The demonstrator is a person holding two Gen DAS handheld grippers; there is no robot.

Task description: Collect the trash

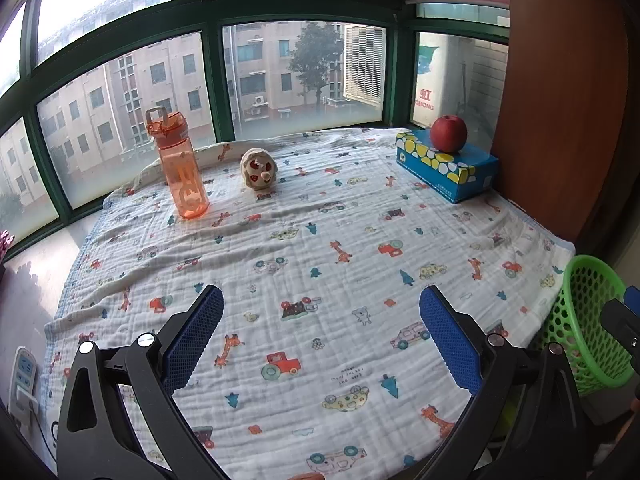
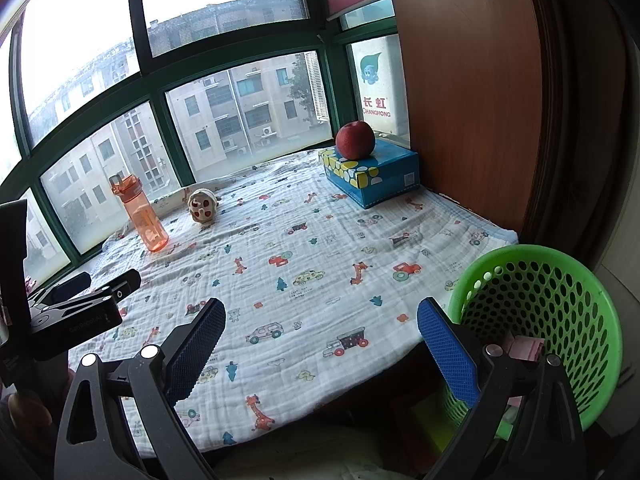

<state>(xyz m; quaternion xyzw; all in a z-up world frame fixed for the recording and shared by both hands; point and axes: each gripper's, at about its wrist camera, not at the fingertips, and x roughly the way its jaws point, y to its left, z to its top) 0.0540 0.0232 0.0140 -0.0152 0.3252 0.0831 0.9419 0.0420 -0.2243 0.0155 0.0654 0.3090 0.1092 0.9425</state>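
Note:
A green perforated basket (image 2: 560, 312) stands beside the right edge of the cloth-covered surface; a pink item (image 2: 524, 350) lies inside it. The basket also shows in the left wrist view (image 1: 588, 320). My left gripper (image 1: 320, 332) is open and empty above the near part of the patterned cloth (image 1: 320, 240). My right gripper (image 2: 320, 344) is open and empty over the cloth's near right edge, its right finger in front of the basket. The left gripper also shows at the left of the right wrist view (image 2: 104, 292). No loose trash shows on the cloth.
An orange water bottle (image 1: 180, 172) and a small round plush toy (image 1: 259, 169) stand near the window. A red apple (image 1: 449, 134) sits on a blue tissue box (image 1: 448, 166) at the back right by a wooden panel (image 1: 560, 100). A power strip (image 1: 22, 380) lies at left.

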